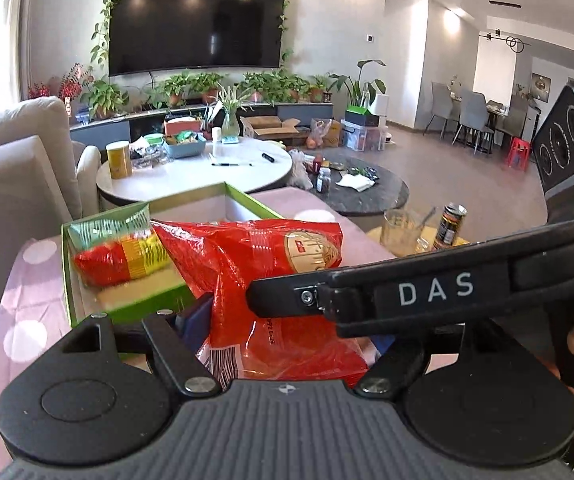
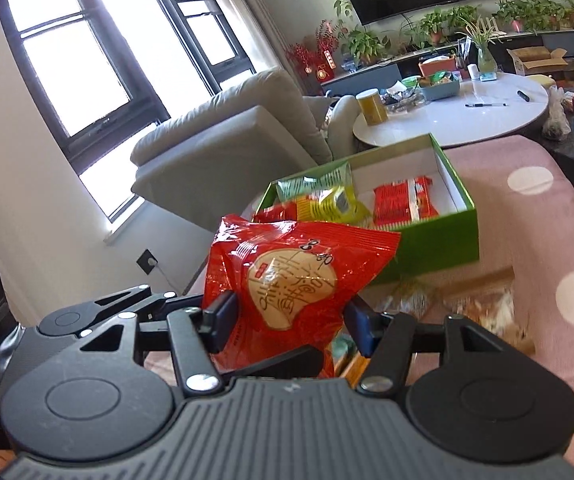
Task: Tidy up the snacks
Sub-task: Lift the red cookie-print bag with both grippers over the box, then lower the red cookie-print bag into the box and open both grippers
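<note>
Two tongs clench one red snack bag [image 2: 287,280] (green box [image 2: 439,232] behind holds several packets).

A wall television [image 1: 197,26] hangs above potted plants [image 1: 191,88] — beige sofa [image 2: 223,140] beside a white round table [image 1: 207,172].

We see a red snack bag [image 2: 287,280], a green box [image 2: 439,236] (white inside) and a pink cloth [image 2: 527,248] with white dots.

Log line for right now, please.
right hand-held gripper: shut on red snack bag | left hand-held gripper: also around bag | green box: ahead, part-filled
</note>
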